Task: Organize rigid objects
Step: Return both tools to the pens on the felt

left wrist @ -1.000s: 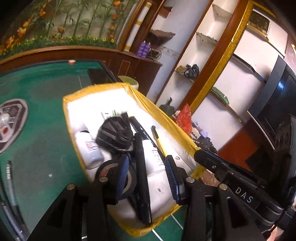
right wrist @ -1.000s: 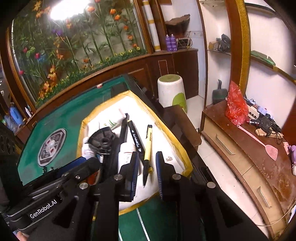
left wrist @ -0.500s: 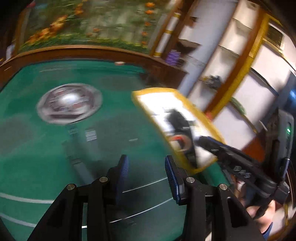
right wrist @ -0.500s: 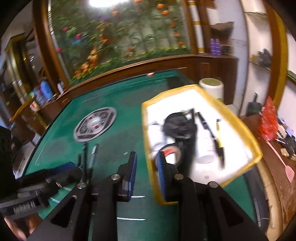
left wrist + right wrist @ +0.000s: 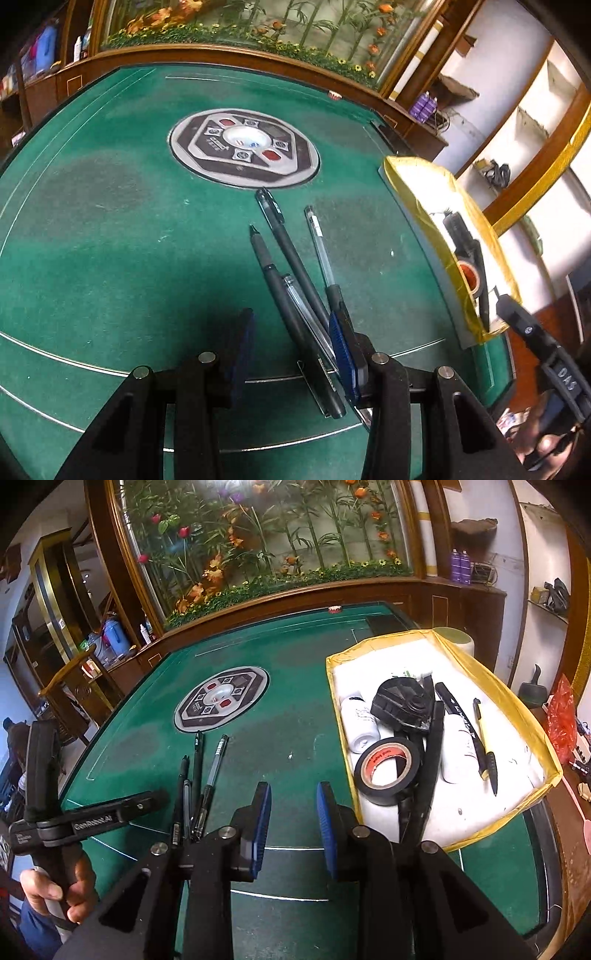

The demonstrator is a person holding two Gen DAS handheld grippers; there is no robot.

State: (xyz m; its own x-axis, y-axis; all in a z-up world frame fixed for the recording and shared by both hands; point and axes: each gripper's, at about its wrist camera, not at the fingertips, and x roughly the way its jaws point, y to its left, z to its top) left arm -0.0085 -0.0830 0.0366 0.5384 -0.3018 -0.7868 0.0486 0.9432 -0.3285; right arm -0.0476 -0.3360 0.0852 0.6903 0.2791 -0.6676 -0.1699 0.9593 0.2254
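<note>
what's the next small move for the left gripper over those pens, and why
Probably shift the left gripper slightly right and lower it, then close on one pen. Its jaws are open and empty, and the pens lie on the green table mostly under its right finger rather than in the gap. The tray already holds other items.

Left gripper (image 5: 293,354) above green counter (image 5: 110,221), fingers (image 5: 343,350) apart. Four pens (image 5: 291,269) lying bunched beneath right finger. Round panel (image 5: 243,147) beyond. Yellow-rimmed tray (image 5: 436,229) at right edge.
</note>
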